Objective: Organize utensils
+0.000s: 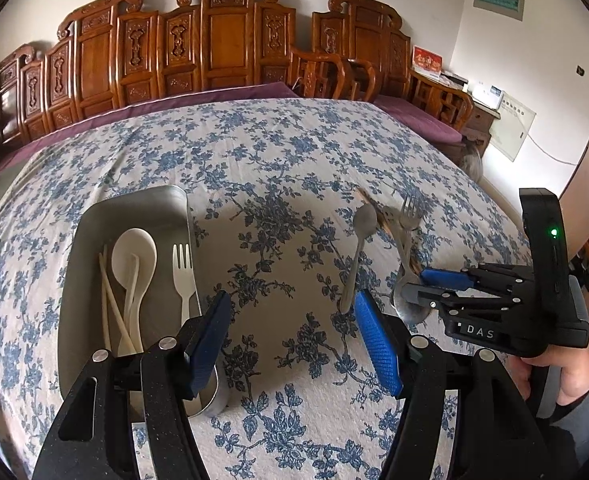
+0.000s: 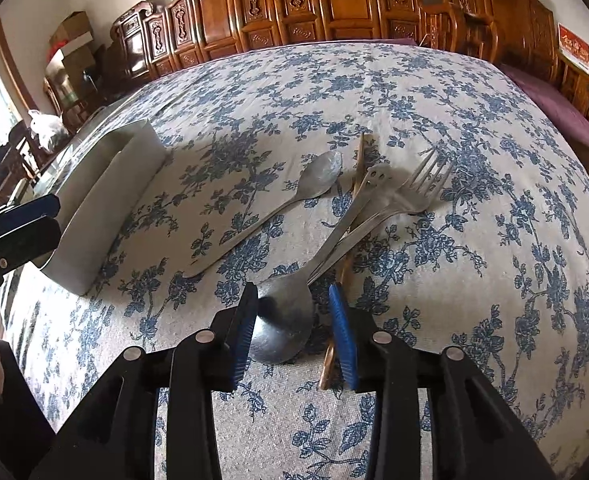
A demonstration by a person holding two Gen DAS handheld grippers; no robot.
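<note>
A metal tray lies on the floral tablecloth and holds a white spoon, a white fork and pale chopsticks. To its right lie a metal spoon, a metal fork and a large metal spoon over brown chopsticks. My left gripper is open and empty above the cloth beside the tray. My right gripper is open with its pads on either side of the large spoon's bowl; it also shows in the left wrist view.
The tray's outer wall stands at the left of the right wrist view, with the left gripper's fingers beside it. Carved wooden chairs line the far table edge. A slotted metal utensil lies among the crossed pieces.
</note>
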